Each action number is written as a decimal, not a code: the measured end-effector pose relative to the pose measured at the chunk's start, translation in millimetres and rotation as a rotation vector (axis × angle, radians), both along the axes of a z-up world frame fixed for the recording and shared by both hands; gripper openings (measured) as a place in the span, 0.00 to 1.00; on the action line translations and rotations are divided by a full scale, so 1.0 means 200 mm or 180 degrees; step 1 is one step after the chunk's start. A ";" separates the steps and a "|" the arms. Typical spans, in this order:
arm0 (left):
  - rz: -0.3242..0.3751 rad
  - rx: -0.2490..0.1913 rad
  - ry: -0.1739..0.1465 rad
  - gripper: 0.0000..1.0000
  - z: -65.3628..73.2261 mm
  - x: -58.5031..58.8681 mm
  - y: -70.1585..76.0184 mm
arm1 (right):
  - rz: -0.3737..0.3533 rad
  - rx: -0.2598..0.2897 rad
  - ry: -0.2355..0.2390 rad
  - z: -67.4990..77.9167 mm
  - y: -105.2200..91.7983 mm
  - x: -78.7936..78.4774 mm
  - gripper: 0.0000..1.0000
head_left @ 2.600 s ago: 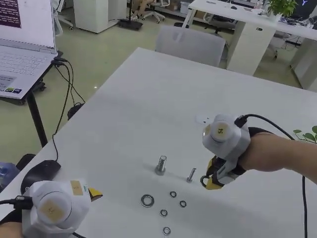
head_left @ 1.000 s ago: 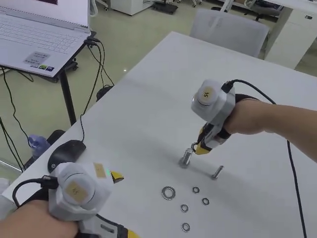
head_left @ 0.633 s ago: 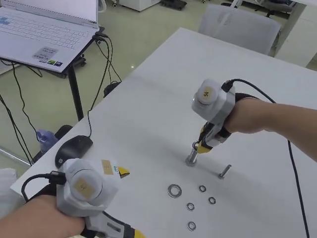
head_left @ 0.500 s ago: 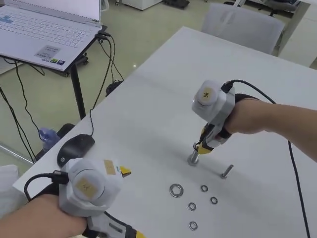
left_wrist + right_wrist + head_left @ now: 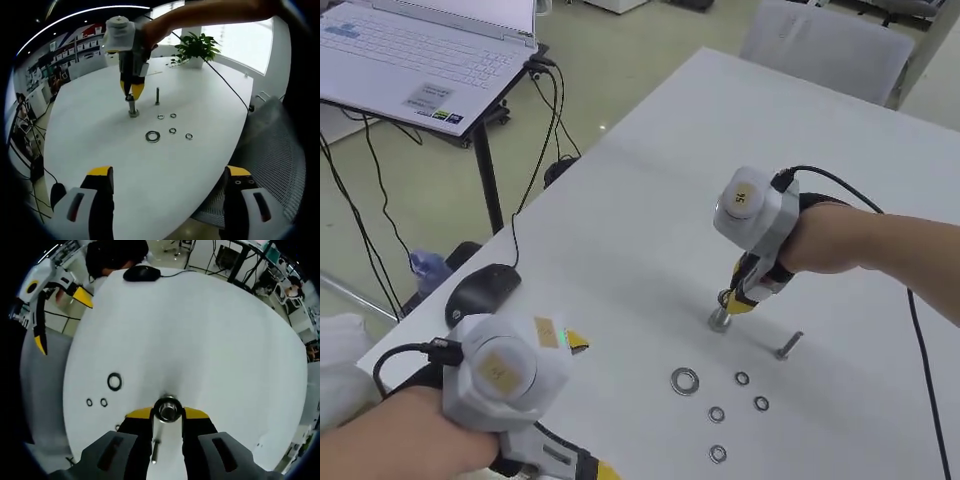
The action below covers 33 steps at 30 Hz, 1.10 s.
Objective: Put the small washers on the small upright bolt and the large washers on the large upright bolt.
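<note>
The large upright bolt [image 5: 720,319] stands mid-table with the small upright bolt [image 5: 788,346] to its right. My right gripper [image 5: 736,300] points down at the large bolt's top. In the right gripper view its yellow tips [image 5: 168,413] are shut on a large washer [image 5: 168,409] ringed around the bolt's top. Another large washer [image 5: 685,380] and several small washers [image 5: 742,379] lie flat in front of the bolts. My left gripper [image 5: 170,175] hovers open near the table's front edge, holding nothing.
A black mouse [image 5: 485,292] with its cable lies near the table's left edge. A laptop [image 5: 420,50] sits on a stand to the far left, and a grey chair [image 5: 820,40] stands behind the table. A potted plant [image 5: 195,47] is at the table's far side.
My right gripper has moved left from beside the small bolt to the large bolt and come down onto its top. The loose washers have not moved.
</note>
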<state>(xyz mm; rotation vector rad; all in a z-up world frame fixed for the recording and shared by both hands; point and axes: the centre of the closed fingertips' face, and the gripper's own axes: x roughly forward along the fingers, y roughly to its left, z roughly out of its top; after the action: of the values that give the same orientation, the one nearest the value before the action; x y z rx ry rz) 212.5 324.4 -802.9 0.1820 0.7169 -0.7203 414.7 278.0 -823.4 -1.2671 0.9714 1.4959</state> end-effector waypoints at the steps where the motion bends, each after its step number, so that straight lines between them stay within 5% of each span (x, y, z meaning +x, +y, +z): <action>1: 0.0000 0.0001 0.0000 0.91 0.00 0.00 0.00 | 0.0003 0.0001 -0.0004 -0.01 0.00 0.00 0.21; 23: 0.0070 0.0012 0.0039 0.87 -0.01 -0.03 -0.01 | -0.0021 -0.0055 -0.0034 -0.20 -0.01 0.02 0.22; 33: 0.0153 -0.0004 0.0070 0.85 -0.01 -0.03 0.01 | -0.0009 -0.0088 -0.0045 -0.19 -0.01 -0.03 0.22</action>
<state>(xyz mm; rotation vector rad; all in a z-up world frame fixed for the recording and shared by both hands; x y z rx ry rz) 206.1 325.5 -804.6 0.1554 0.7394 -0.6776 409.6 275.2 -862.0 -1.2938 0.9872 1.4741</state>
